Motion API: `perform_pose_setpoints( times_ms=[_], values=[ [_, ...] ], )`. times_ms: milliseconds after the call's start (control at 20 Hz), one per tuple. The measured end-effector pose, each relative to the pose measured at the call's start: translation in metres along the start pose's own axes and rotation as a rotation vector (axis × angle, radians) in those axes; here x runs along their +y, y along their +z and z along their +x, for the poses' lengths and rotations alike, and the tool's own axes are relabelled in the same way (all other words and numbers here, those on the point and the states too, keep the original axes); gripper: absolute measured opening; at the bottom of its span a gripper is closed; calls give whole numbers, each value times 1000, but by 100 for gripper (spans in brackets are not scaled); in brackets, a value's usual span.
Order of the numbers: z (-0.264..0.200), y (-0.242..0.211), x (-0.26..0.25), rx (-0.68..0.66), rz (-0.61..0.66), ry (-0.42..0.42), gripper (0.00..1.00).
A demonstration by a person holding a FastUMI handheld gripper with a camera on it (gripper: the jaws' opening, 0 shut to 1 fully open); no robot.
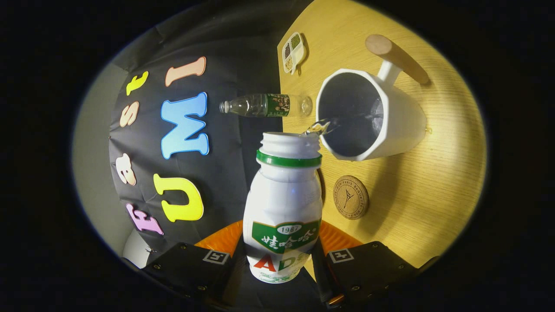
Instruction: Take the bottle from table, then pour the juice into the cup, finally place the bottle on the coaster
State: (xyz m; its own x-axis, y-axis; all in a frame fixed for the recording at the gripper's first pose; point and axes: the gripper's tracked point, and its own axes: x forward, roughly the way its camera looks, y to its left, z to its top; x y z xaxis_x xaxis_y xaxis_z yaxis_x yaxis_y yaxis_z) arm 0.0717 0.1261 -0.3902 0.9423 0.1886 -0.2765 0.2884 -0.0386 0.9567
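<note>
Jaws of the gripper [282, 260] clenched low on the bottle [282, 203], tilted, clear juice streaming into the cup [368, 115]. Smooth, light, probably squeezable plastic: best gripped around the belly, gently. Coaster [350, 196] just below the cup on the counter [433, 182].

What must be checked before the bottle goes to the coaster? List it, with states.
1. Grip: gripper fingers both press the white plastic bottle with green neck ring: ok.
2. Stream lands inside the white cup with wooden handle: ok.
3. Pour finished: liquid leaving the mouth: not ok.
4. Round cork coaster bare, beside the cup: ok.
5. Juice left in bottle: cannot tell.
6. Wooden table near the coaster dry: ok.
</note>
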Motion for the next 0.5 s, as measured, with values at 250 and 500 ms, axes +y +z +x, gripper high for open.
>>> perform_pose_setpoints(
  times_ms=[250,500],
  values=[
    [0,1,-1,-1,15,-5,68],
    [-3,-1,0,4,20,-3,68]
  ],
)
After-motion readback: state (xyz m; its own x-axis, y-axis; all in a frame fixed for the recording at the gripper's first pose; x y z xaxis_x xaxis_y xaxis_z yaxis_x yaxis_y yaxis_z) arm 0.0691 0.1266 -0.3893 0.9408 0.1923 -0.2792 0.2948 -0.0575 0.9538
